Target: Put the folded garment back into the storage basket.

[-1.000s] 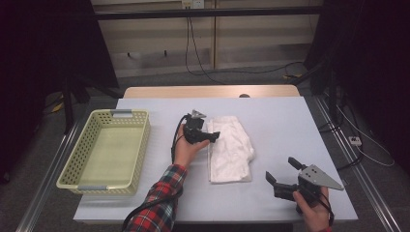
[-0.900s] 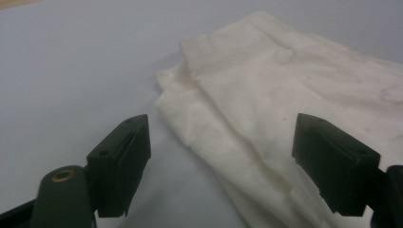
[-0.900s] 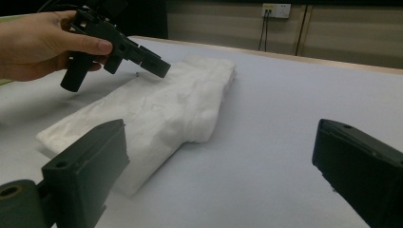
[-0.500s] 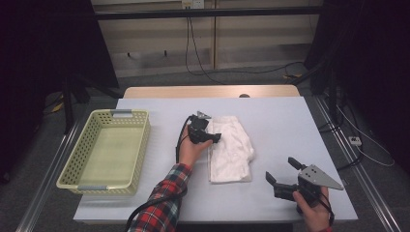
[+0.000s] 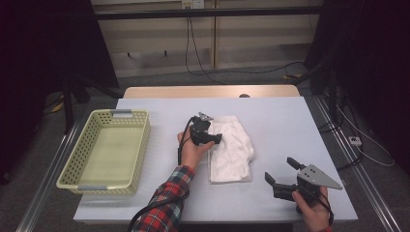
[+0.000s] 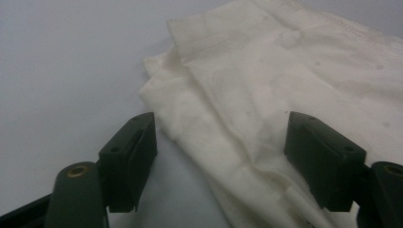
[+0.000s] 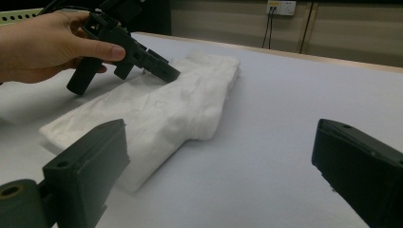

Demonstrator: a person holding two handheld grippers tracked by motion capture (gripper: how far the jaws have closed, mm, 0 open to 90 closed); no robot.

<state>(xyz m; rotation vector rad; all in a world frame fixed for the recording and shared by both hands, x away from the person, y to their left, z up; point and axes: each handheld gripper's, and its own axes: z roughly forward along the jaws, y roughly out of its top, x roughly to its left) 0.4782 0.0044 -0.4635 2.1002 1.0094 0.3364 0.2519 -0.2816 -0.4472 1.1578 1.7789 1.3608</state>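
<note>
Partly over cloth (image 5: 232,147), left gripper (image 5: 216,139)

Worktop (image 5: 290,125) evenly lit from above, surroundings dark; soft shadows, no glare; close-up tongs slightly blurred.

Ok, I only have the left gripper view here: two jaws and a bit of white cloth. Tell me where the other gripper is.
Observer: The right gripper is near the front right corner of the table, apart from the white cloth, with its jaws open and nothing between them.
Operator: Now give me whatever is on the cloth's other side.
Observer: A yellow basket stands at the table's left edge, apart from the cloth, with nothing visible inside it.
Operator: Describe the whole cloth.
Observer: It lies folded into a long shape in the middle of the table, running front to back.
</note>
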